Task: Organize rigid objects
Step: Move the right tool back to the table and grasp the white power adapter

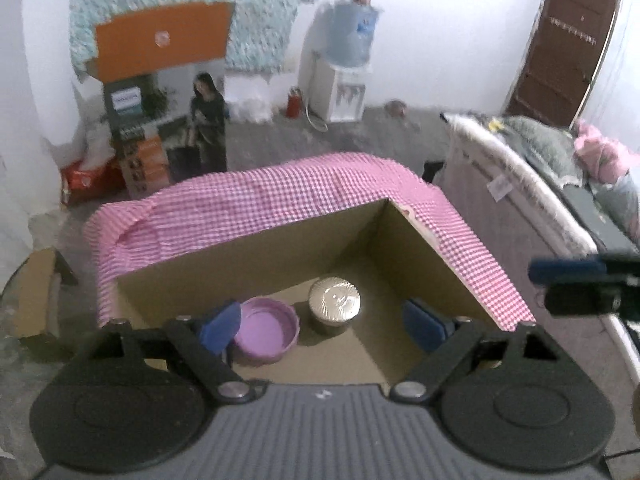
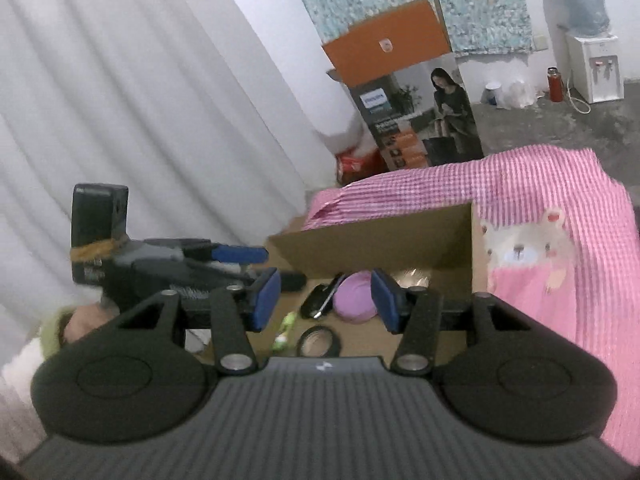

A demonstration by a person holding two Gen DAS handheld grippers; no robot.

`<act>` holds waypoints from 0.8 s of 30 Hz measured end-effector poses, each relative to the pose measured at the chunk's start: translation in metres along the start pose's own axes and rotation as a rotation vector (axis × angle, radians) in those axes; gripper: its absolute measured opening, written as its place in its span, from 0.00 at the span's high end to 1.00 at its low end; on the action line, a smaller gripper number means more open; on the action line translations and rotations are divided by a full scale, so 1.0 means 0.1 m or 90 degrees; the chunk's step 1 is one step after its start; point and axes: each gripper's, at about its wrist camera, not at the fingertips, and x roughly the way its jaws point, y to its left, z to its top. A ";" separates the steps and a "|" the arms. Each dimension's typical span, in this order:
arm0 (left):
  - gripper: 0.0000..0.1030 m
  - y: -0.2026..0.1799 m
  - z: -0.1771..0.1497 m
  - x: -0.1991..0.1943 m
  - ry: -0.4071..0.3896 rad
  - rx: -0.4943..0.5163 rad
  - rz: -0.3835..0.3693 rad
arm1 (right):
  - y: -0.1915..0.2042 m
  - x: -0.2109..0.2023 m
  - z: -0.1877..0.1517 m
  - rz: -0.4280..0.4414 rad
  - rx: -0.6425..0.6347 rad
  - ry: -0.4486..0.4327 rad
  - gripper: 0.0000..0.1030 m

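We had the left gripper (image 1: 324, 324) wide open over the cardboard box (image 1: 248, 256), nothing between its blue pads (image 1: 219, 326). Right gripper (image 2: 326, 298) also spread open and empty, hanging at the box's near side.

Progress, as we judged it: partly done. Already in the box were a purple bowl (image 1: 267, 331) and a foil-topped tin (image 1: 334, 300) just beside it, plus a dark remote-like item (image 2: 320, 300), a small green thing (image 2: 285, 330) and a black ring (image 2: 320, 339), too blurry to name. What was left to collect we couldn't tell; nothing loose showed on the pink checked cloth (image 1: 280, 196).

Room: box walls stood tall at back and right, open top gave clear entry. The two grippers sat near each other, so we flagged a clash risk
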 end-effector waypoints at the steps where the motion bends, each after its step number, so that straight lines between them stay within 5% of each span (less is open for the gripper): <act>1: 0.12 -0.01 -0.09 -0.10 -0.009 -0.001 0.002 | 0.00 -0.09 -0.13 0.007 0.009 -0.010 0.52; 12: 0.10 -0.36 -1.33 -0.58 -0.063 0.006 0.025 | -0.16 0.01 -1.35 0.028 0.124 0.019 0.50; 24: 0.10 -0.93 -2.07 -0.30 -0.068 0.077 -0.023 | -0.24 0.41 -1.62 0.016 0.159 0.062 0.50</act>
